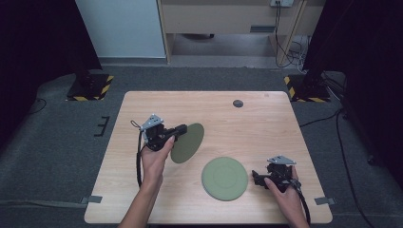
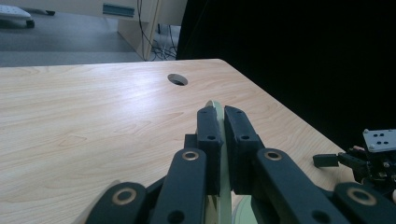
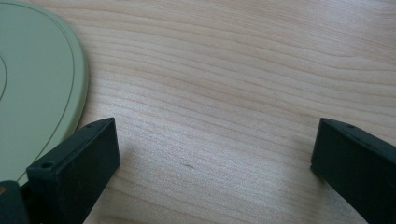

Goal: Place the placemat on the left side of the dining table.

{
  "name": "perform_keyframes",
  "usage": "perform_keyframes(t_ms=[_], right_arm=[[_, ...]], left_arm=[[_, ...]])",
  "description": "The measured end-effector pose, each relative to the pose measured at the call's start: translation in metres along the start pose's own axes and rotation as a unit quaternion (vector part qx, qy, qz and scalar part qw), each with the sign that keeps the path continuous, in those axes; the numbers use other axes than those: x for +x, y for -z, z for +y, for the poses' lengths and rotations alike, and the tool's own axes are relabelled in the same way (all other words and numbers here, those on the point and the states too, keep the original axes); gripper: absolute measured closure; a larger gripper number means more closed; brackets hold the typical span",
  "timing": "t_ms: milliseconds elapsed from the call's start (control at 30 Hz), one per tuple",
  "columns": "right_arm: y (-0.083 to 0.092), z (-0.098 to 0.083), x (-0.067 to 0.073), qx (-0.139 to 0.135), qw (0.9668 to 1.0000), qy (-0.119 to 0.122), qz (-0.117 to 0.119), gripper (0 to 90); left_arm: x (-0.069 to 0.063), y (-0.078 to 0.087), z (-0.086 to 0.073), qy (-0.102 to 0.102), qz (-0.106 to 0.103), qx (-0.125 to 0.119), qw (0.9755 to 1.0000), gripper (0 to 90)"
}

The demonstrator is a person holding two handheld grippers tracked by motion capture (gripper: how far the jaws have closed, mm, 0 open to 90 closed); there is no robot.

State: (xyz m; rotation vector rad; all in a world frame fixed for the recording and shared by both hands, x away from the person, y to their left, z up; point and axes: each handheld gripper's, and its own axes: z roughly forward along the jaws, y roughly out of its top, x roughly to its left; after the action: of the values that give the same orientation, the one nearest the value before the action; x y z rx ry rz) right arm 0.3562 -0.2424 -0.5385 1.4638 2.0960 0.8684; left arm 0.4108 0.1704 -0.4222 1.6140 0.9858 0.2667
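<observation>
The table (image 1: pixel 266 123) is light wood with visible grain and a smooth, faintly sheened finish. Both green plates (image 1: pixel 224 178) (image 1: pixel 189 142) look matt, smooth plastic. The gripper jaws are matt black plastic with brass-coloured rivets.

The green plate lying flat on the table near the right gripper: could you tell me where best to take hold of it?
Probably at its thin rim: the flat green plate offers nothing else. The right gripper is open beside its right edge, so come in low from there.
</observation>
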Motion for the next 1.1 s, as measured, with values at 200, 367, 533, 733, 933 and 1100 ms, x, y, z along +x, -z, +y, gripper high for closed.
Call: perform_keyframes(t_ms=[200, 367, 533, 733, 933, 1100], right_arm=[[0.0, 0.0, 0.0, 0.0, 1.0, 0.0, 0.0, 1.4], [0.0, 0.0, 0.0, 0.0, 1.0, 0.0, 0.0, 1.4], [0.0, 0.0, 0.0, 0.0, 1.0, 0.0, 0.0, 1.4], [0.0, 0.0, 0.0, 0.0, 1.0, 0.0, 0.0, 1.4], [0.0, 0.0, 0.0, 0.0, 1.0, 0.0, 0.0, 1.4], [0.0, 0.0, 0.0, 0.0, 1.0, 0.0, 0.0, 1.4]], left_arm=[[0.002, 0.002, 0.001, 0.003, 0.003, -0.003, 1.0, 85.2], [0.004, 0.004, 0.001, 0.003, 0.006, -0.004, 1.0, 85.2], [0.006, 0.004, 0.001, 0.003, 0.009, -0.003, 1.0, 85.2], [0.01, 0.006, 0.0, 0.005, 0.015, -0.004, 0.9999, 85.2], [0.016, 0.008, -0.001, 0.009, 0.023, -0.003, 0.9997, 85.2], [0.021, 0.012, -0.001, 0.013, 0.029, -0.008, 0.9995, 85.3]])
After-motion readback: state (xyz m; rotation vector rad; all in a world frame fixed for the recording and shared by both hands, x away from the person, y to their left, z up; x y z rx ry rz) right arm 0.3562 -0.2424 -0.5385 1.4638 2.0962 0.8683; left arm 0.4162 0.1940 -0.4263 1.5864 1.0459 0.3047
